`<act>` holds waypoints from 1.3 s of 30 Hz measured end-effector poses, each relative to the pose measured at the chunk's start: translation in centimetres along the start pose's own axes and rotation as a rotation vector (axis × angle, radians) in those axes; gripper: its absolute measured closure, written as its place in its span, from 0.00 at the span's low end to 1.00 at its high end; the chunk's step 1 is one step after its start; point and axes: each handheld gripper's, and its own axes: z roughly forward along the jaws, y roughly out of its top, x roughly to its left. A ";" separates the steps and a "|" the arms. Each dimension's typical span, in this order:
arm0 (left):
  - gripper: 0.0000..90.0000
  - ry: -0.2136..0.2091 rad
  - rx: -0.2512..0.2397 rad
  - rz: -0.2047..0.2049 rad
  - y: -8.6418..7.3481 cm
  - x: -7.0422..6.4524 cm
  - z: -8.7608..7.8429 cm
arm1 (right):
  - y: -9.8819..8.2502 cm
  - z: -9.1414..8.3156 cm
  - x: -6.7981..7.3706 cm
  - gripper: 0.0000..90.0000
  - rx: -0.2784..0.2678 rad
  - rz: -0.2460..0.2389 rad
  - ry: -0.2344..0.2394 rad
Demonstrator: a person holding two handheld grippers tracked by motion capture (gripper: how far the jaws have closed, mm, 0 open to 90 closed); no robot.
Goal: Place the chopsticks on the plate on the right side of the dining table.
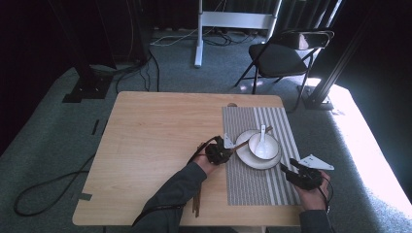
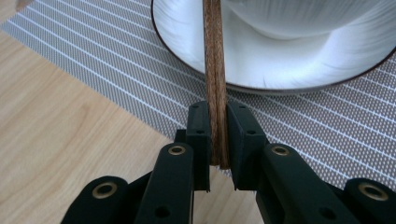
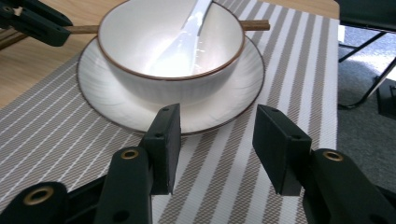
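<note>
While the left tongs (image 2: 217,135) clamp wooden chopsticks (image 2: 214,70) lying across the plate (image 2: 196,56) at centre frame | right tongs (image 3: 217,140) gape empty, lower right, over the striped mat (image 3: 280,70)

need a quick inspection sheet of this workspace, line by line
surface: light wooden table with a grey striped placemat on its right side
job's things: brown wooden chopsticks lying over the rim of a white plate; white bowl on the plate, white ceramic spoon in it
clutter: nothing seen
grippers: left gripper shut on the chopsticks; right gripper open, holding nothing, short of the plate
cables: black cable looped on the floor at left
surroundings: grey carpet, black folding chair behind the table
</note>
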 end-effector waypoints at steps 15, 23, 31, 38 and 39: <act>0.89 -0.020 0.003 0.055 0.7 0.5 0.9 | 0.8 0.9 -2.1 0.55 0.007 0.030 -0.057; 0.89 -0.029 -0.002 0.074 0.9 0.6 1.1 | 1.8 2.6 -2.9 0.55 0.018 0.046 -0.084; 0.88 -0.035 -0.004 0.077 1.1 0.4 1.2 | 2.7 4.0 -4.1 0.55 0.028 0.070 -0.109; 0.85 -0.034 -0.001 0.075 1.1 0.2 1.4 | 3.5 5.3 -4.6 0.54 0.037 0.081 -0.114; 0.84 -0.034 -0.001 0.072 1.0 0.2 1.4 | 3.6 5.5 -4.7 0.54 0.037 0.083 -0.113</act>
